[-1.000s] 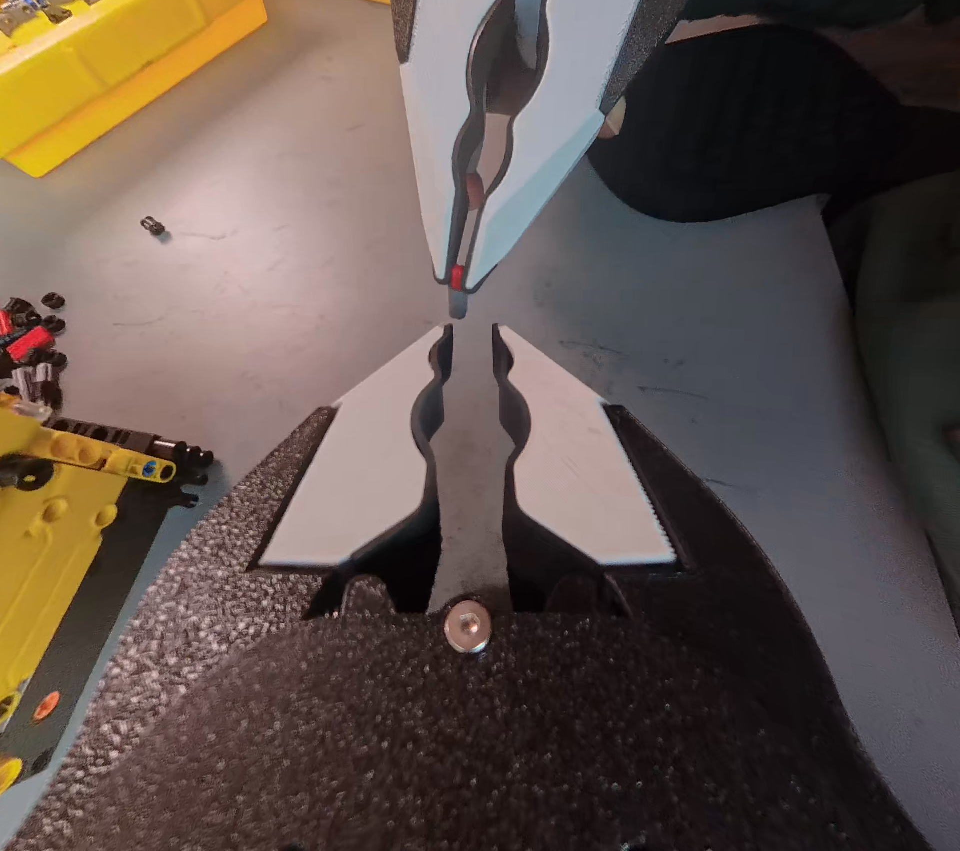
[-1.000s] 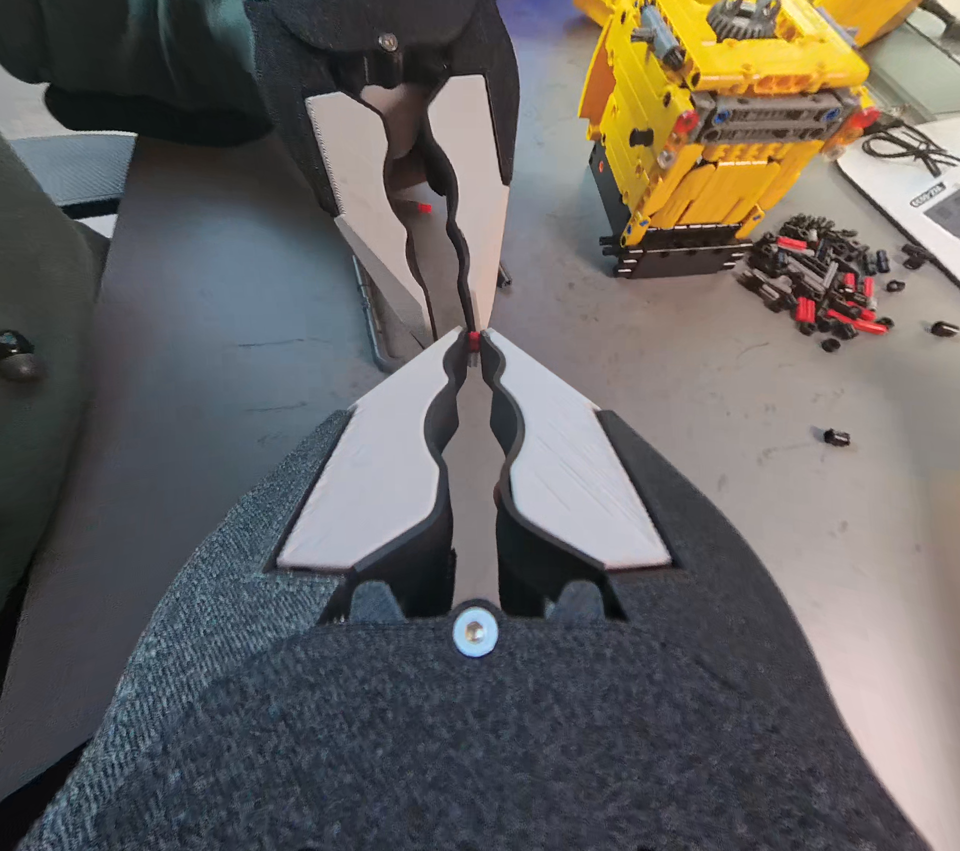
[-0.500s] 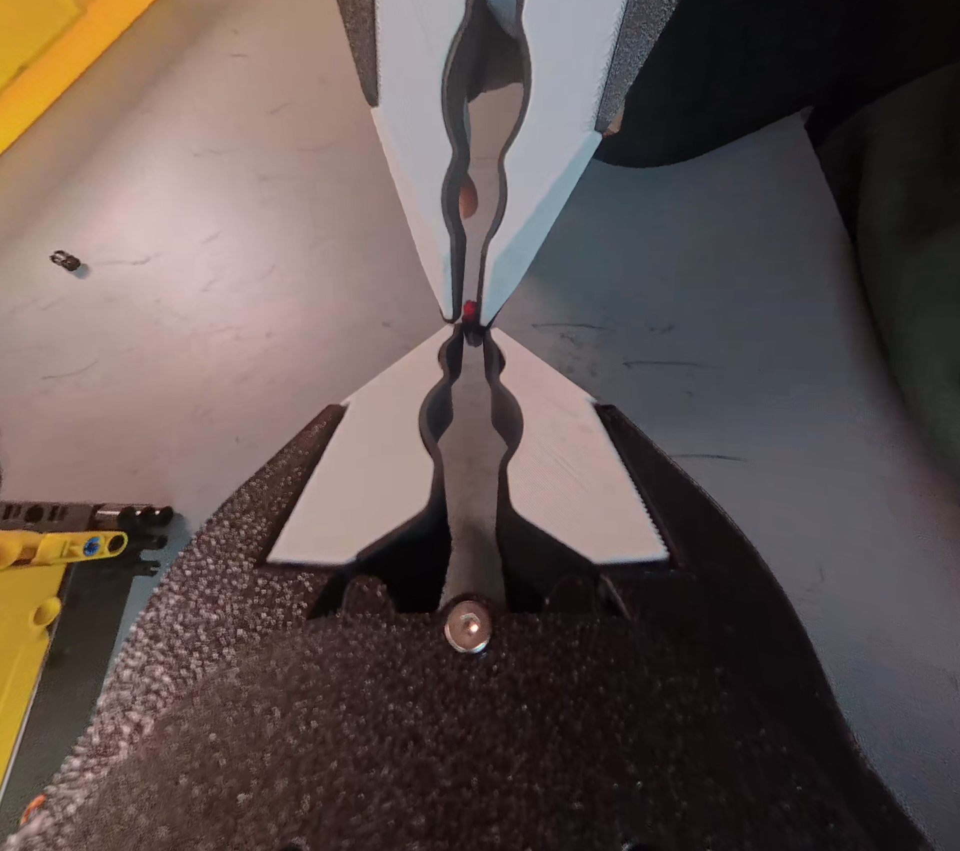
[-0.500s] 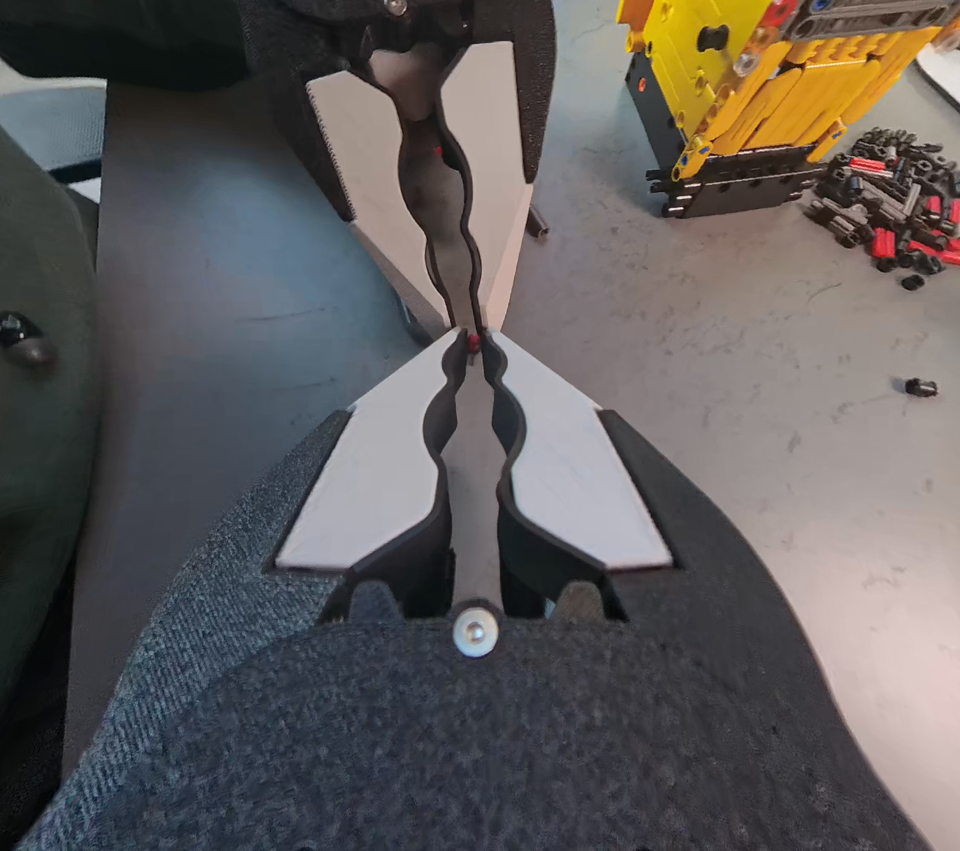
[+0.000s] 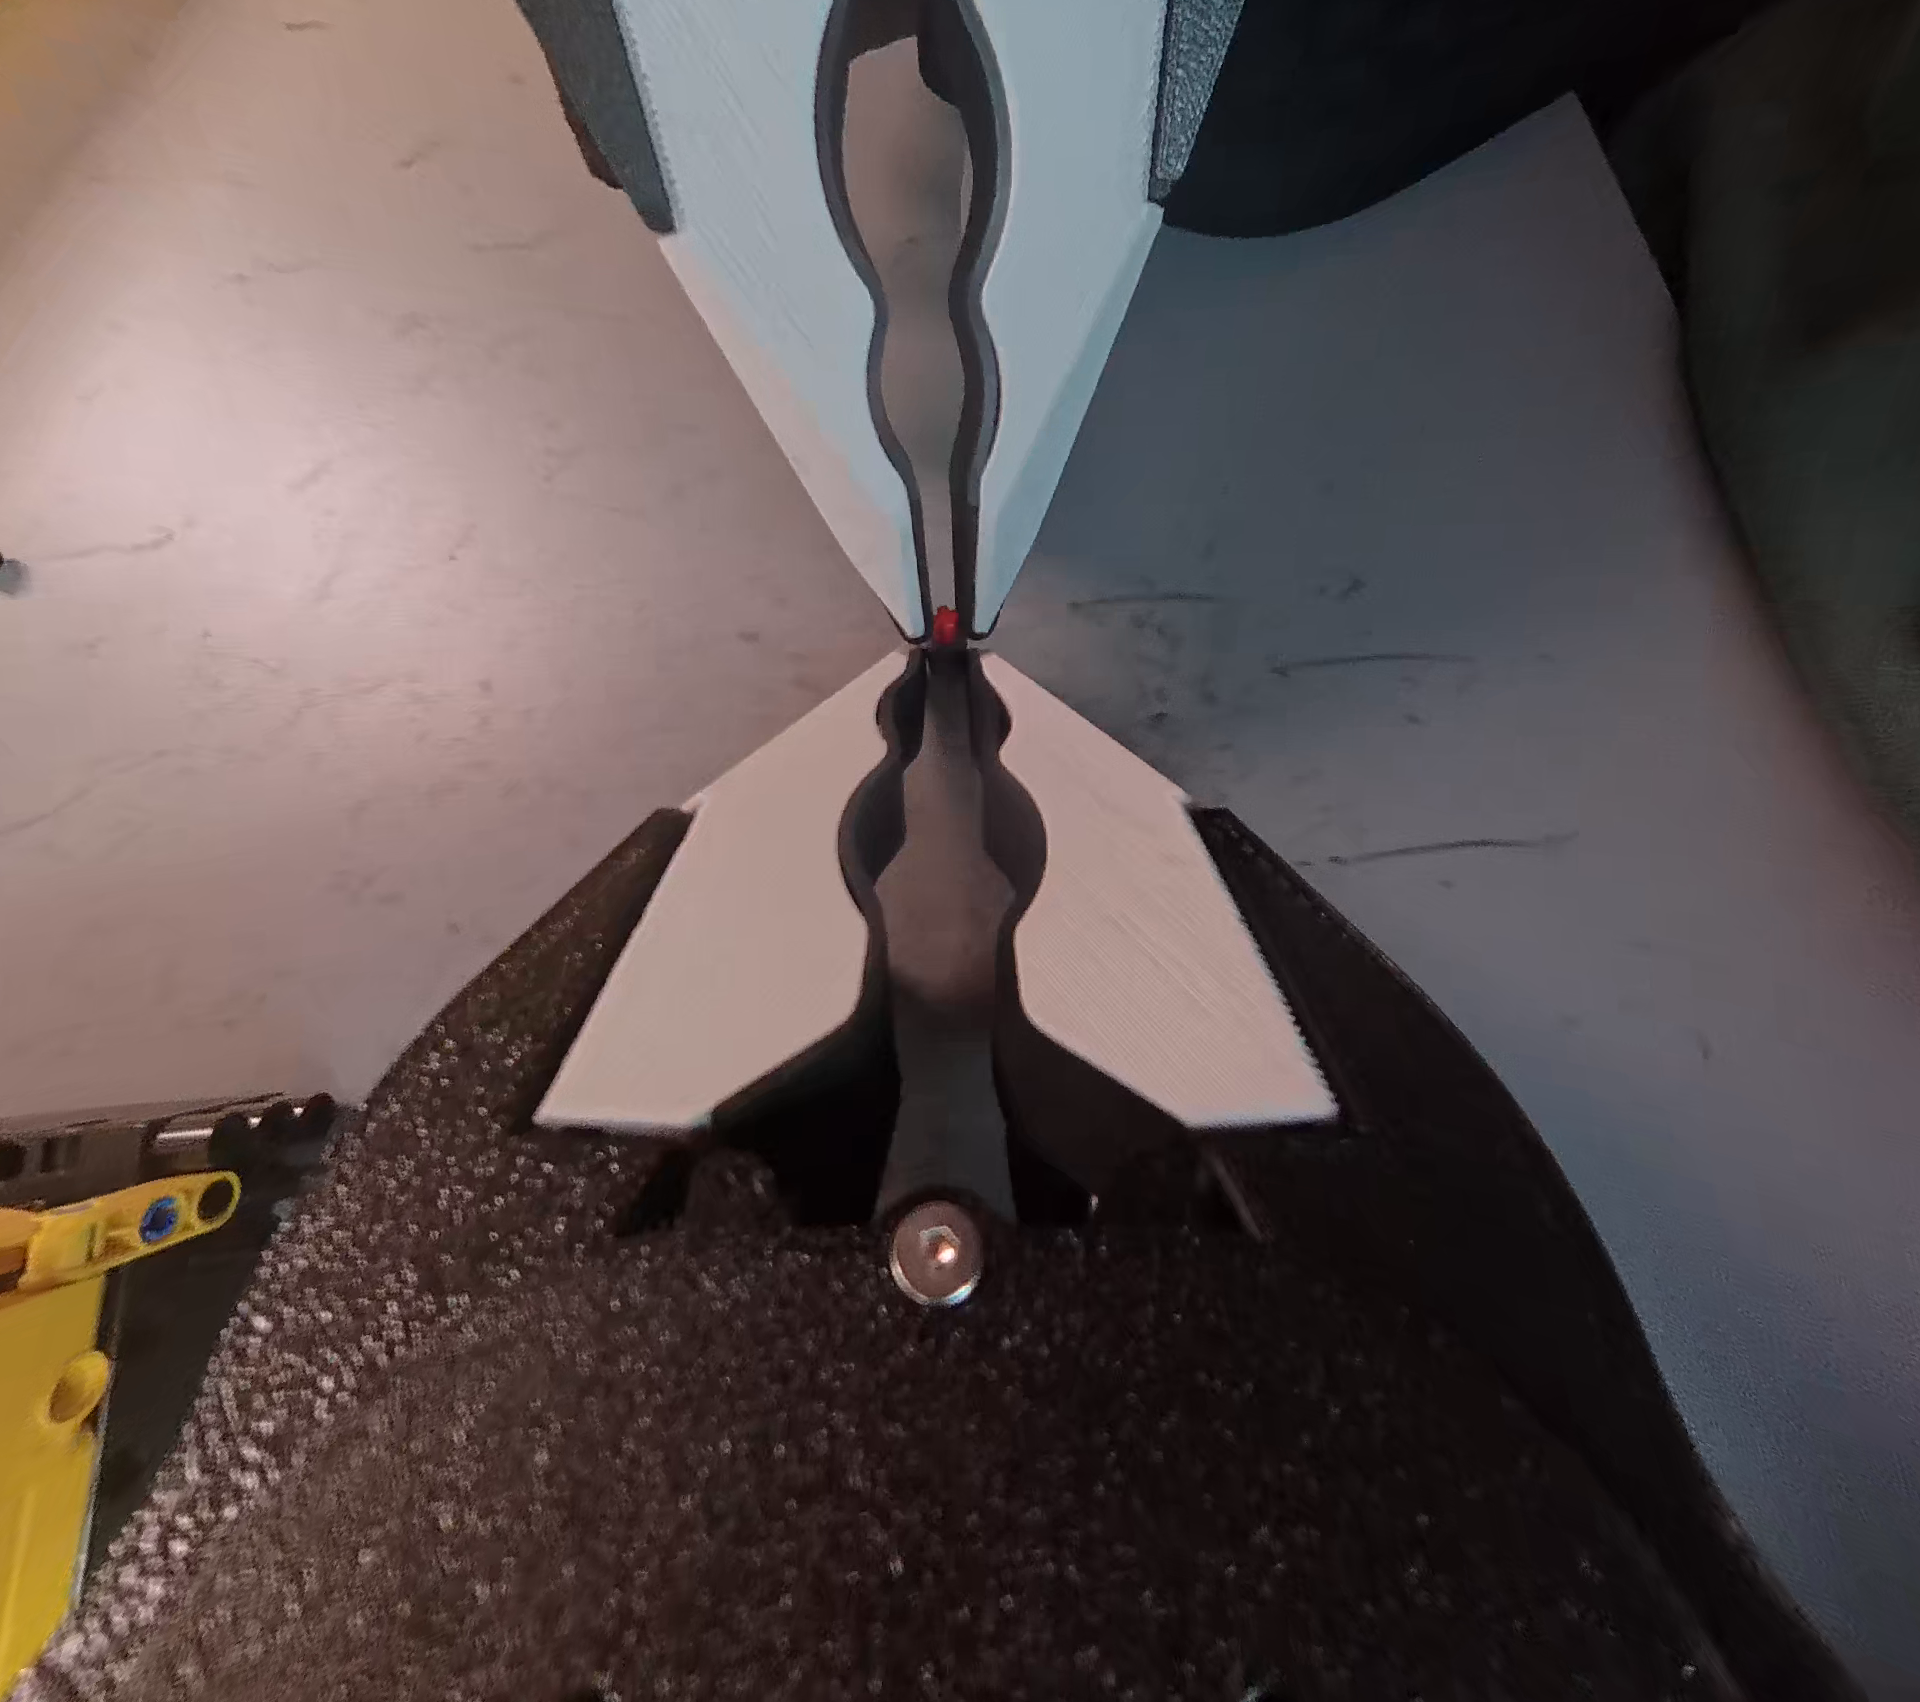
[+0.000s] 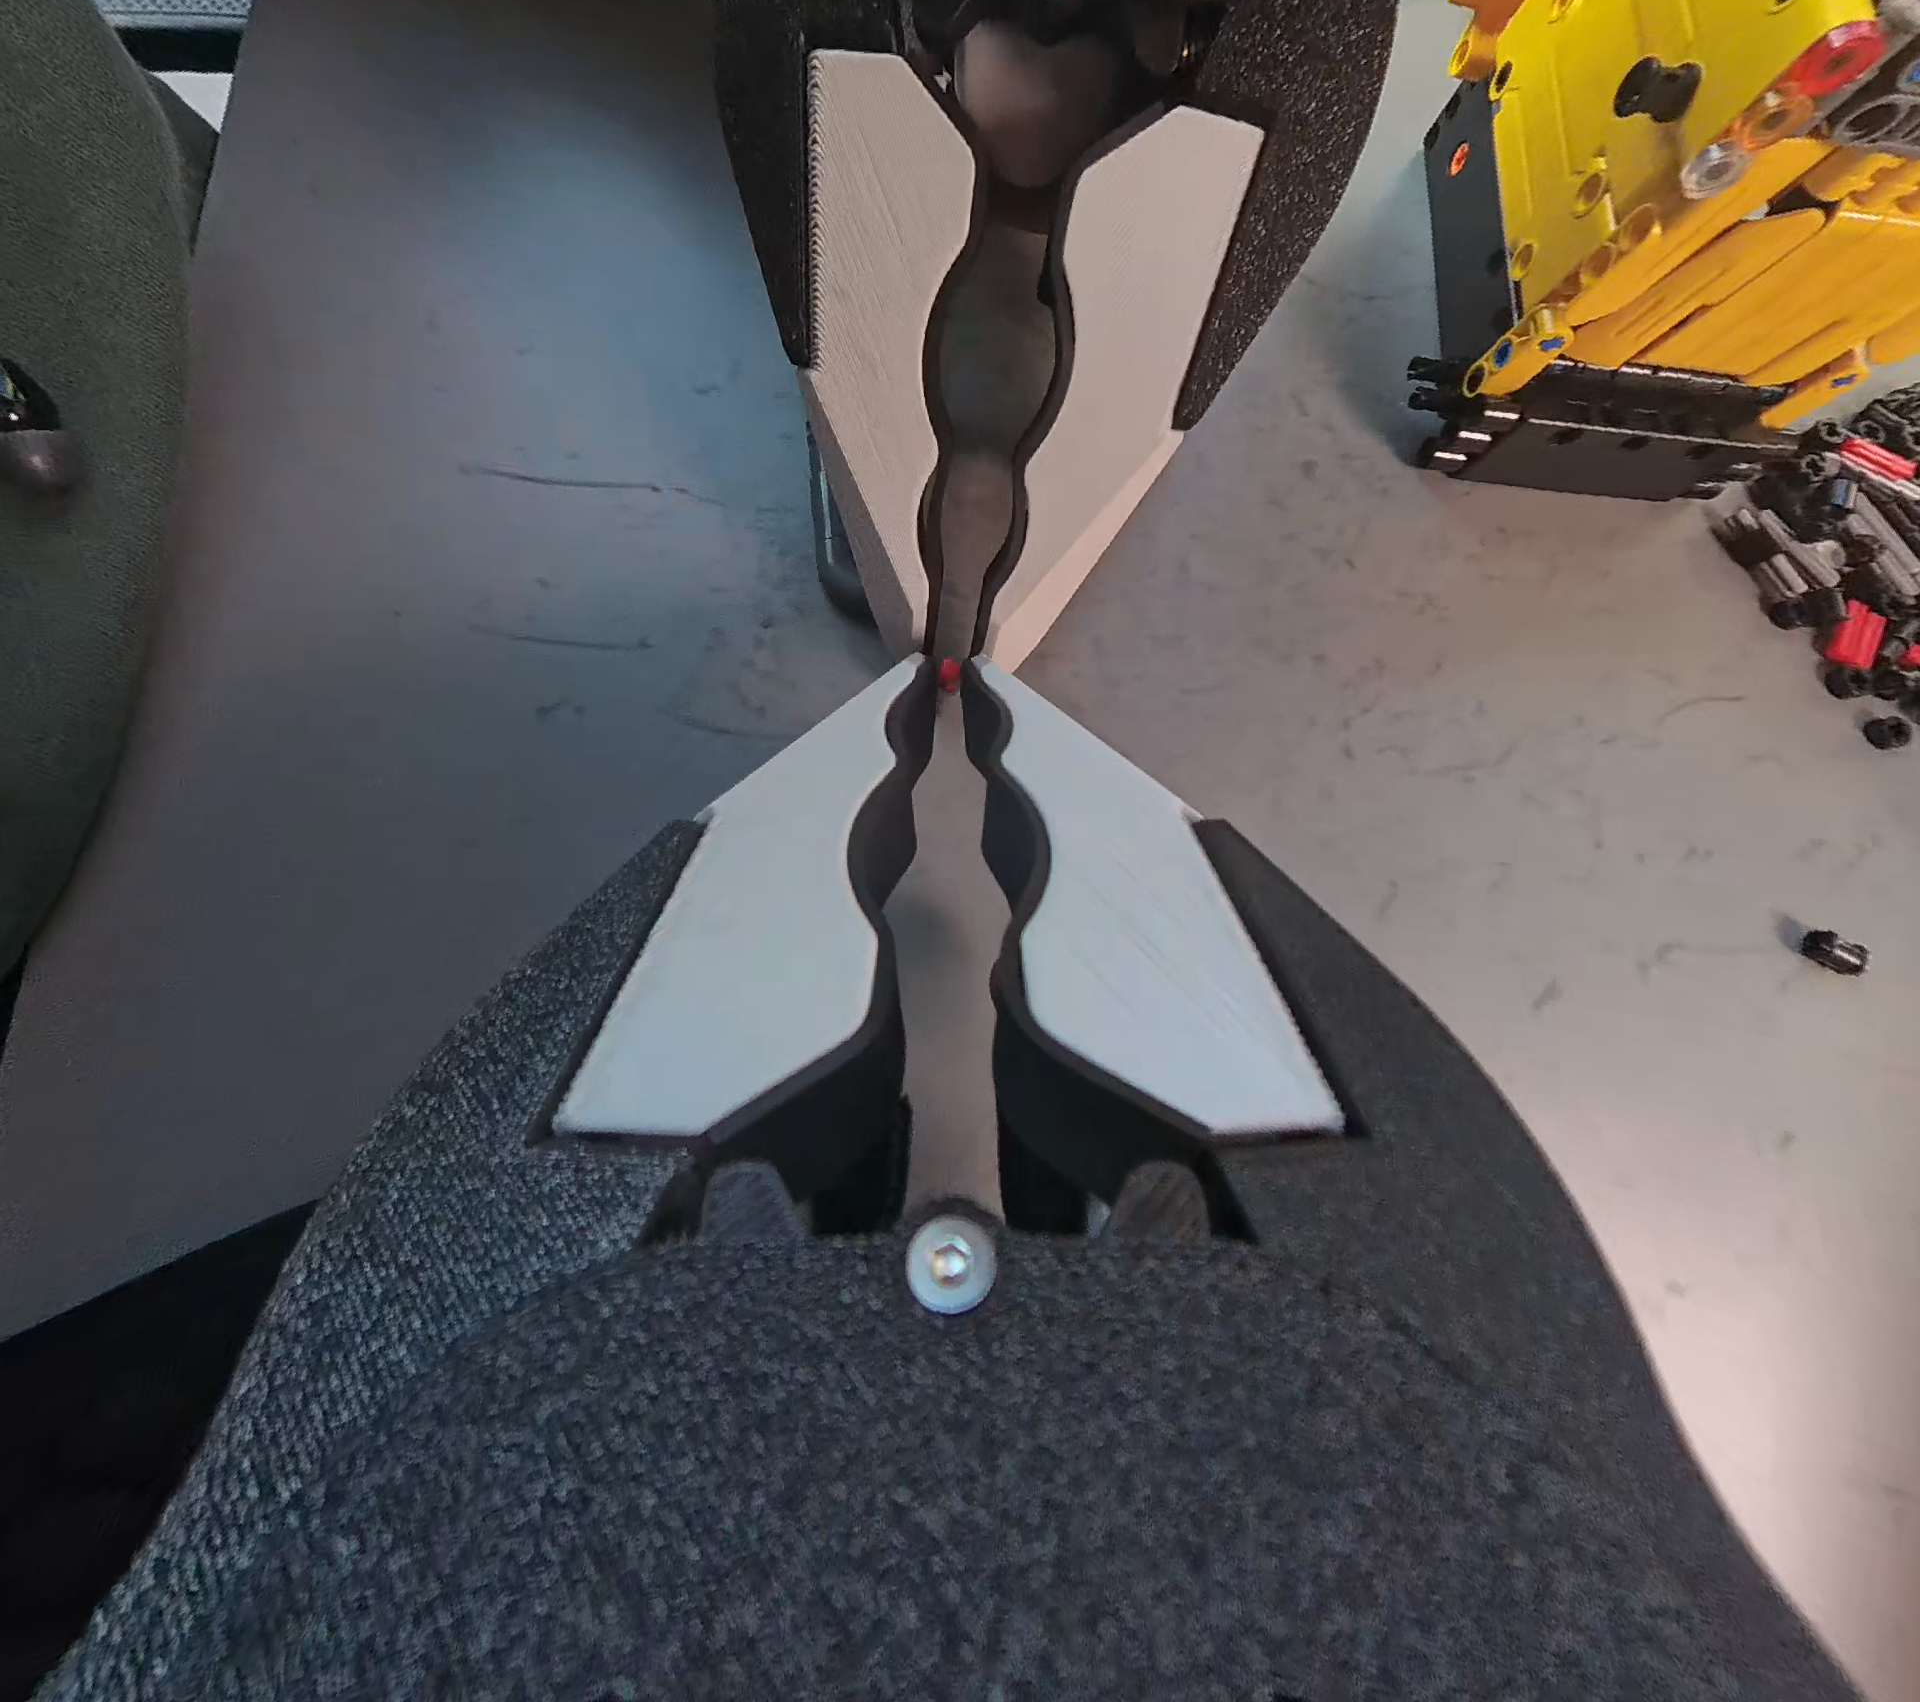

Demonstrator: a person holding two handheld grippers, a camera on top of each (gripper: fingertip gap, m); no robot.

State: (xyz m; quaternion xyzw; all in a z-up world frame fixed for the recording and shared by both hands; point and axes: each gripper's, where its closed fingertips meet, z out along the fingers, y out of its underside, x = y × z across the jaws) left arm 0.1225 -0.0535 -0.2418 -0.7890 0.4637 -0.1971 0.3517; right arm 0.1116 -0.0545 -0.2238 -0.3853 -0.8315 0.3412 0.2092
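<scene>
Two grippers meet tip to tip over the grey table [image 5: 364,405], and I count one small red peg [image 5: 944,622] between them. In my left wrist view the left gripper [image 5: 943,660] has its jaws drawn nearly together, and a dark stub sits in the narrow gap right at their tips; whether they truly pinch it I cannot tell. The right gripper [image 5: 945,613] comes in from directly ahead of those jaws, its tips closed on the red peg. My right wrist view shows the same meeting from the other side: the right gripper [image 6: 948,673] with the peg at its tips, the left gripper [image 6: 951,650] opposite. Only the right wrist view gives me the yellow brick-built model [image 6: 1704,125] ahead and to the right of the jaws, one heap of black and red pins [image 6: 1849,551] beside it, and one lone black pin [image 6: 1834,951] to the right. The left wrist view shows only a corner of that yellow model, low to the left.
</scene>
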